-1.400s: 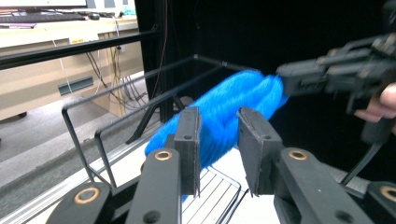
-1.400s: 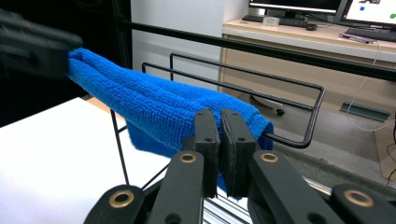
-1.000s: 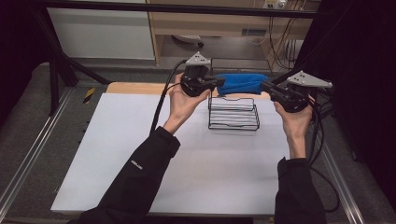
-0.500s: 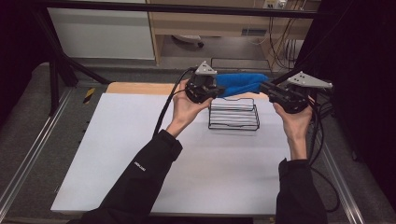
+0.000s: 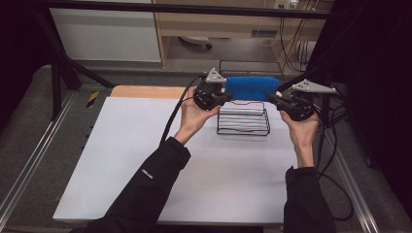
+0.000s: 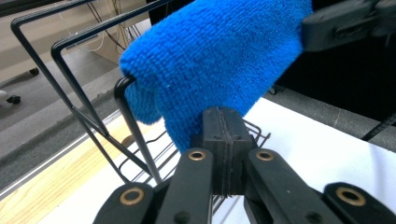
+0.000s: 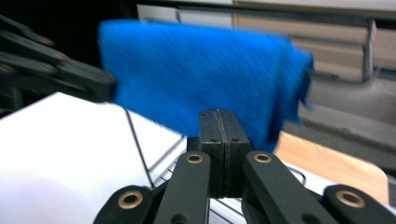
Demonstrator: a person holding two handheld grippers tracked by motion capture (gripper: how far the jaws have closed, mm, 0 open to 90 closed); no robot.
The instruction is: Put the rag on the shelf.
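A blue terry cloth (image 5: 251,88) hangs stretched between my two grippers, just above the far edge of a black wire rack (image 5: 243,119) on the white table (image 5: 145,160). My left gripper (image 5: 228,96) is shut on the cloth's left end. My right gripper (image 5: 272,98) is shut on its right end. In the left gripper view the cloth (image 6: 219,56) rises from the closed left gripper (image 6: 222,121), beside the rack's upright wires (image 6: 79,84). In the right gripper view the blurred cloth (image 7: 201,70) spreads above the closed right gripper (image 7: 219,123).
A bare wooden strip (image 5: 145,91) runs along the table's far edge. Metal rails (image 5: 29,165) flank the table. Cables (image 5: 335,160) trail from the right gripper down the right side. Another wire frame (image 5: 250,65) stands on the floor behind the table.
The left gripper has sunk a little and shifted right, bringing its end of the cloth closer to the rack. The right hand stays about where it was.
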